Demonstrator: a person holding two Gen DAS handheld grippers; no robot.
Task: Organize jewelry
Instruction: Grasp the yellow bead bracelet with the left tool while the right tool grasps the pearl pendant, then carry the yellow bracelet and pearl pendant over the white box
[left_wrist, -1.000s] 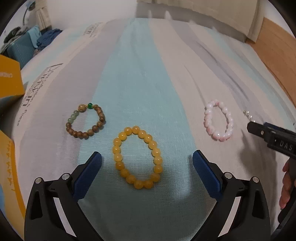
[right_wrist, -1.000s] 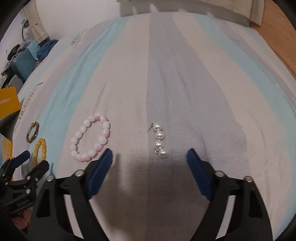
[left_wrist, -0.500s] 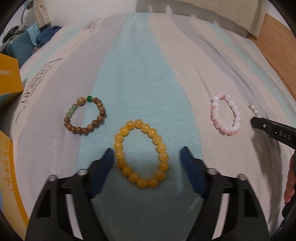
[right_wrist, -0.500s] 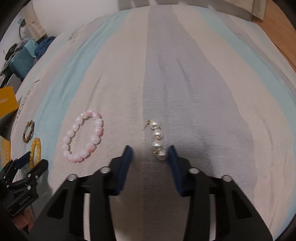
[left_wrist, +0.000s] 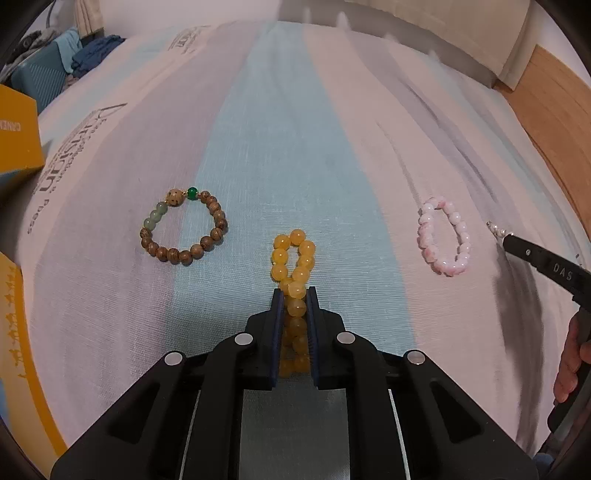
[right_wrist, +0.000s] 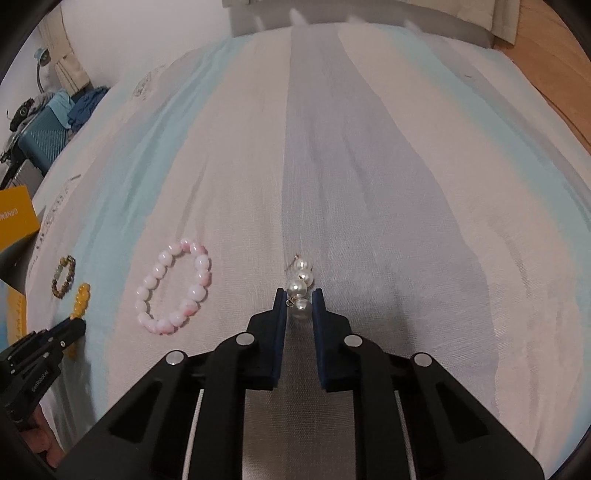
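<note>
My left gripper (left_wrist: 294, 295) is shut on the yellow bead bracelet (left_wrist: 293, 258), squeezing it into a narrow loop on the striped cloth. A brown wooden bead bracelet (left_wrist: 183, 227) lies to its left and a pink bead bracelet (left_wrist: 445, 236) to its right. My right gripper (right_wrist: 299, 298) is shut on the lowest pearl of a white pearl earring (right_wrist: 301, 282) that lies on the grey stripe. The pink bracelet (right_wrist: 173, 291) lies just left of the right gripper. The left gripper (right_wrist: 44, 350) shows at the lower left of the right wrist view.
A yellow box (left_wrist: 16, 125) stands at the left edge of the bed, with another yellow edge (left_wrist: 14, 350) lower left. A teal case and blue clothes (right_wrist: 55, 118) sit beyond the far left corner. A wooden floor (left_wrist: 554, 103) lies to the right.
Both grippers have closed from wide open. The left one has pinched the yellow bracelet into a narrow loop; the right one has closed on the pearl earring's lowest pearl.
</note>
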